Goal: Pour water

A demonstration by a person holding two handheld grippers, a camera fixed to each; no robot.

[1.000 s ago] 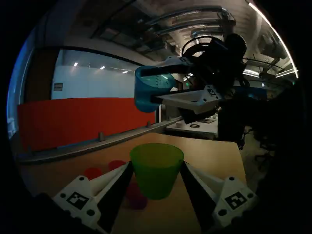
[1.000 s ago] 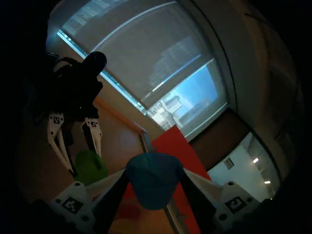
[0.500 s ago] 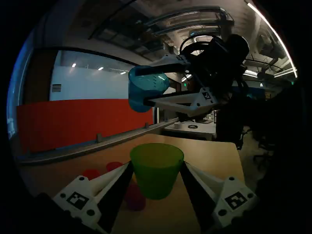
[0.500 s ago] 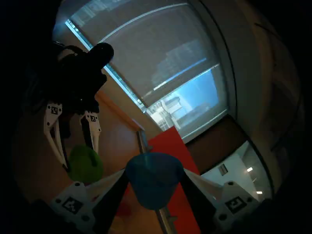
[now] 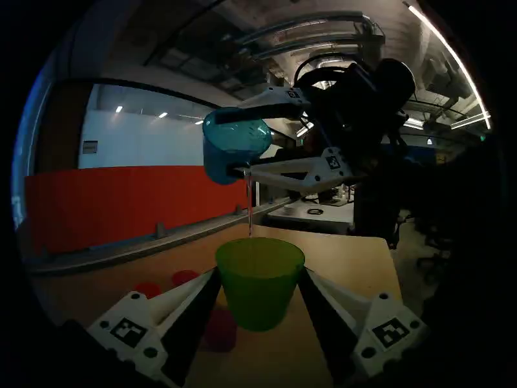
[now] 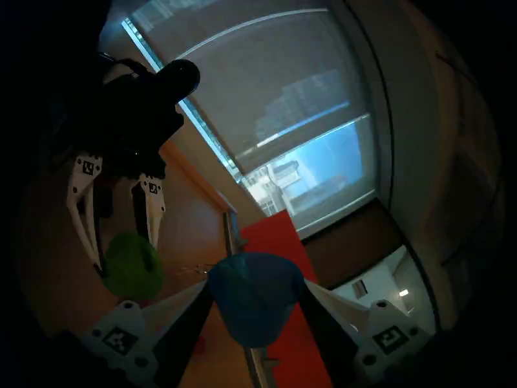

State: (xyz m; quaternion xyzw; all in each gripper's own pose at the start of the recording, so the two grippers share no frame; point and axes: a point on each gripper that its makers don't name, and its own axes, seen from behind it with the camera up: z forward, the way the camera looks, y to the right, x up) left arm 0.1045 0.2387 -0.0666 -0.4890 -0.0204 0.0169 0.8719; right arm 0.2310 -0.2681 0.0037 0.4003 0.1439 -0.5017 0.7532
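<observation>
Blue cup (image 5: 234, 152) tipped sideways, streaming into upright green cup (image 5: 260, 281).

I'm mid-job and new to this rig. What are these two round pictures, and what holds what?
No robot arm here: a person holds two-finger tongs in each hand, with a fisheye camera riding on each. The left gripper view looks along the left tongs, shut on an upright green cup. Above it, the right tongs grip a tilted blue cup; a thin stream of water falls from it to the green one's mouth. The right gripper view looks along the right tongs, past the blue cup. On the wooden table stand small red and pink cups.
</observation>
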